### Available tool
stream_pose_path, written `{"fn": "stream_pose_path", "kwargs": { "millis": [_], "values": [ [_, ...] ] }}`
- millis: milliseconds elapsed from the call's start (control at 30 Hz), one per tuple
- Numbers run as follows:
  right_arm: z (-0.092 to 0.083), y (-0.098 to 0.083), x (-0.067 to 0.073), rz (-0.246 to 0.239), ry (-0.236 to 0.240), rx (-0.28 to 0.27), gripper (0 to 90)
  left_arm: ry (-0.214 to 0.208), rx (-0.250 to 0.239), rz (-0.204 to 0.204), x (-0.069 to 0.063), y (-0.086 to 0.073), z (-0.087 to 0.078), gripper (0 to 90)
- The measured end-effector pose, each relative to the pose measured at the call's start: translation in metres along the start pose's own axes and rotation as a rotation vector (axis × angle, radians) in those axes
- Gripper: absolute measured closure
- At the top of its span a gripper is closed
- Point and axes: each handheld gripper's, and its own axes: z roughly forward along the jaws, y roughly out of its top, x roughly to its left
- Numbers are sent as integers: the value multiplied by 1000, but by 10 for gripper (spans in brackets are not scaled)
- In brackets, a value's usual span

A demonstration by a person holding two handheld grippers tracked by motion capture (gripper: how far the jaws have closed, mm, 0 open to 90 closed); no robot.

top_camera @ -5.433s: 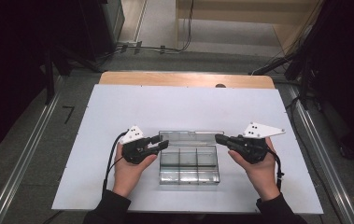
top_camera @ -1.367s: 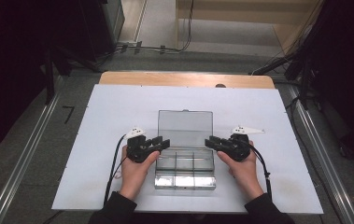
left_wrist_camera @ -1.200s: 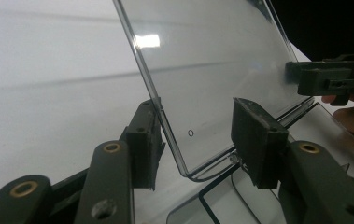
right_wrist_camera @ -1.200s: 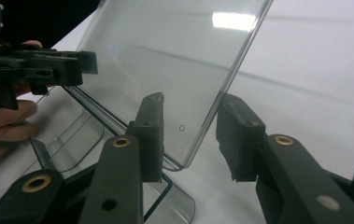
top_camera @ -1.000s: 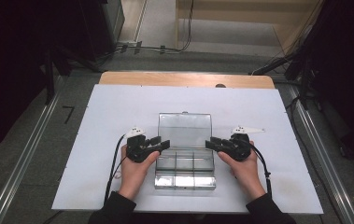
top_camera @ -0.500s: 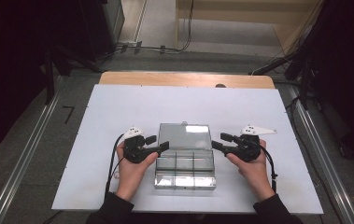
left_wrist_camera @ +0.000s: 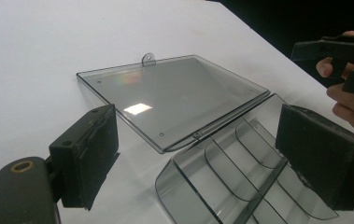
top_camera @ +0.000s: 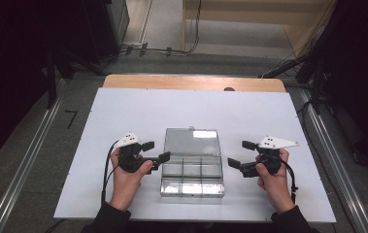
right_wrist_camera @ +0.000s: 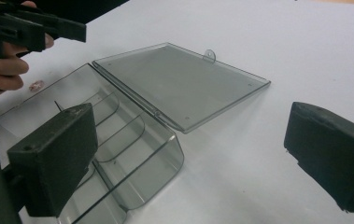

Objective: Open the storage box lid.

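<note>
the left gripper (top_camera: 156,151) has its black padded fingers (left_wrist_camera: 87,154) released and spread wide, having just been opening, with nothing pinched between them; through the gap between them lies the clear smoky plastic compartment box (top_camera: 192,174), its near left corner just beyond the pads. the right gripper (top_camera: 240,155) is likewise released, its fingers (right_wrist_camera: 55,156) just opened wide and bare, standing apart from the box's right edge with white table showing between. the box sits between the two sets of fingers, its tray with curved dividers (left_wrist_camera: 240,172) nearer the person and its flat hinged lid (top_camera: 192,141) laid fully open on the far side, resting flat on the white table (top_camera: 123,111), a small hang tab (left_wrist_camera: 148,59) at its far edge. in the right gripper view a tiny pale speck (right_wrist_camera: 36,85) lies on the table beyond the tray, near the other hand; what it is cannot be told. the step in hand looks like letting go after swinging the lid open, and doing it well means backing both pairs of fingers straight away from the box sides without brushing the thin walls, since light plastic like this would likely skid or tip at a nudge. keeping the fingers spread while withdrawing, and clearing the lid's hinge line, should leave the tray square and open for whatever comes next.
</note>
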Motion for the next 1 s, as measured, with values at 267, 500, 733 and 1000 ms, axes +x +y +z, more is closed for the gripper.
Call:
{"fn": "stream_pose_path", "kwargs": {
  "millis": [267,500,733,1000],
  "values": [
    [-18,-10,1,-72,10,-15,14,-47,-18,43,0,-1,-23,0],
    [-36,-21,-5,-91,-8,-24,13,-10,-13,63,6,-4,-44,0],
    [-51,-35,-14,-92,-59,-12,13,12,-14,68,14,-9,-59,0],
    [-65,-46,-24,-81,-102,-22,13,19,-5,77,18,-17,-70,0]
  ]
}}
